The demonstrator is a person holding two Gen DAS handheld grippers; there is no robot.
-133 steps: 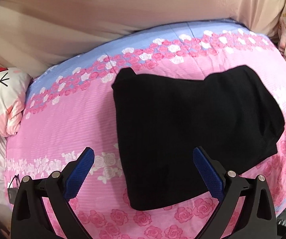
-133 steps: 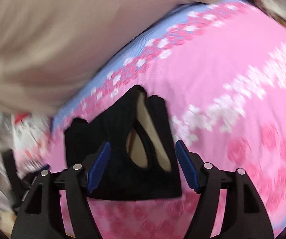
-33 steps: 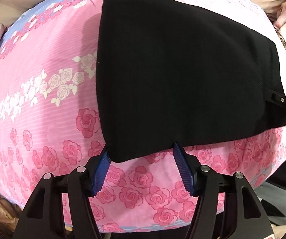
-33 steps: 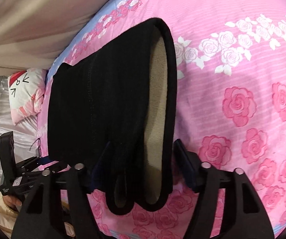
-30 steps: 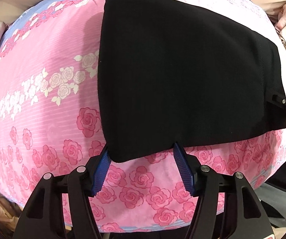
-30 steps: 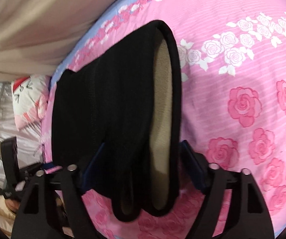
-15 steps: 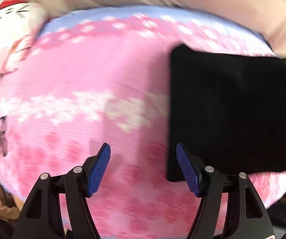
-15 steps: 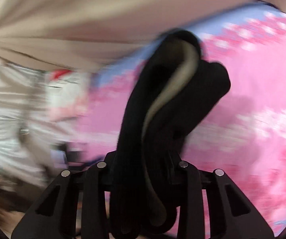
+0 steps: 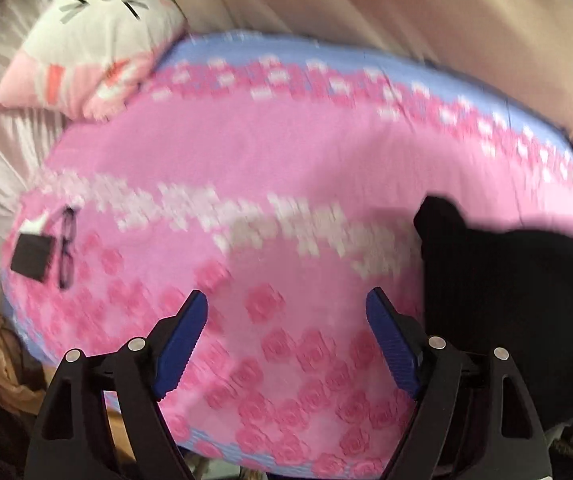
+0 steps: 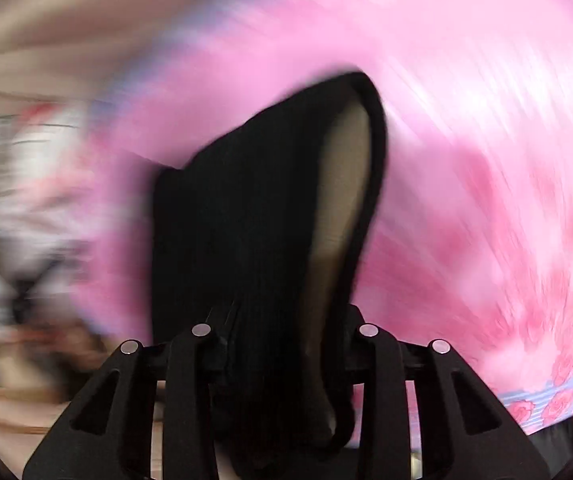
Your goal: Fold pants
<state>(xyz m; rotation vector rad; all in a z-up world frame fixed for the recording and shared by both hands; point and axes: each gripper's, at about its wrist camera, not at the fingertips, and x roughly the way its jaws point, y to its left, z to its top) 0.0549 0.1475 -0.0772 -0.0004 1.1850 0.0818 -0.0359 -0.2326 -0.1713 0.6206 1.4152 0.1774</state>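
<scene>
The folded black pants (image 10: 254, 232) with a beige lining hang from my right gripper (image 10: 282, 340), which is shut on their near end and holds them above the pink rose bedspread (image 10: 486, 140). That view is motion-blurred. In the left wrist view the pants (image 9: 506, 300) show as a dark mass at the right edge. My left gripper (image 9: 286, 340) is open and empty over the bedspread (image 9: 246, 160), to the left of the pants.
A cat-face pillow (image 9: 94, 40) lies at the far left corner of the bed. Glasses (image 9: 66, 248) and a dark square tag (image 9: 30, 260) lie near the bed's left edge. A beige curtain (image 9: 406, 4) hangs behind.
My right gripper has shut on the pants' end and lifted them off the bed. My left gripper has swung left, away from the pants, and stays open.
</scene>
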